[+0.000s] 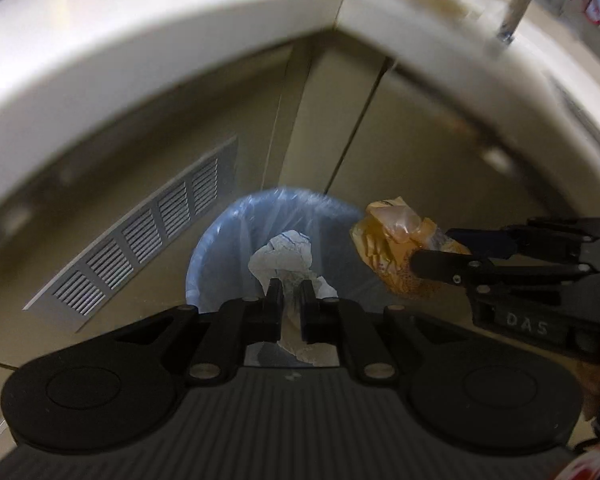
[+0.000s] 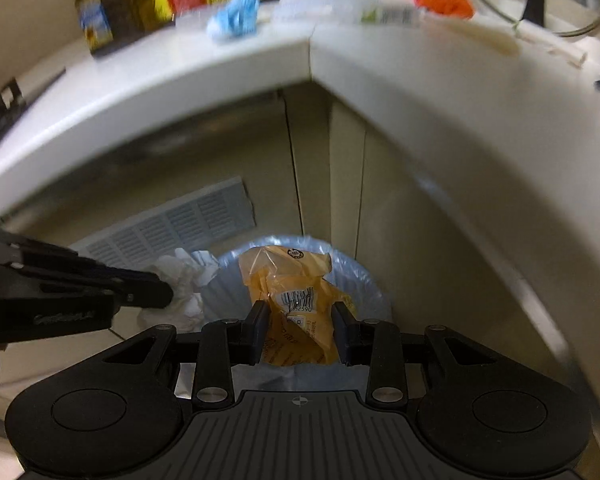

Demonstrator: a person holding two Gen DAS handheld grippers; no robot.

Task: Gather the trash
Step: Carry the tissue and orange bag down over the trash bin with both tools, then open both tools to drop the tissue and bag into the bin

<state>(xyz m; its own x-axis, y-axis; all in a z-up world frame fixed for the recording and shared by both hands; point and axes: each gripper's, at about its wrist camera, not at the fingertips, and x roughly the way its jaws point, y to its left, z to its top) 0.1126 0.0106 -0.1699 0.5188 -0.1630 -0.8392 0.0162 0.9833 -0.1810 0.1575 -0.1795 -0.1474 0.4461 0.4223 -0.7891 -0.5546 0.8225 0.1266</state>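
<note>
Left wrist view
- Left gripper [image 1: 291, 300]: clenched on a crumpled white paper wad [image 1: 285, 258], gripped low so most of it sticks out past the tips.
- Why held there: the wad hangs directly above the blue-lined trash bin [image 1: 220, 248], so letting go should drop it inside.
- Right gripper [image 1: 440, 256]: reaches in from the right edge, grasping a yellow plastic wrapper [image 1: 392, 240] beside the bin's rim.
- Bin placement: tucked on the floor in the inner corner below the white countertop [image 1: 160, 52], near a floor vent grille [image 1: 140, 236]; likely kept there for short trips from the counter.

Right wrist view
- Right gripper [image 2: 300, 334]: jaws partly closed, pinching the yellow plastic wrapper [image 2: 296, 300], barcode side up, over the bin's mouth [image 2: 364, 280].
- Left gripper [image 2: 156, 292]: comes in from the left with the white wad [image 2: 184, 280], at the bin's left rim.
- Still to collect, by my reading: a blue crumpled piece [image 2: 236, 16] and an orange wrapper [image 2: 444, 2] lie on the counter near bottles [image 2: 100, 12].
</note>
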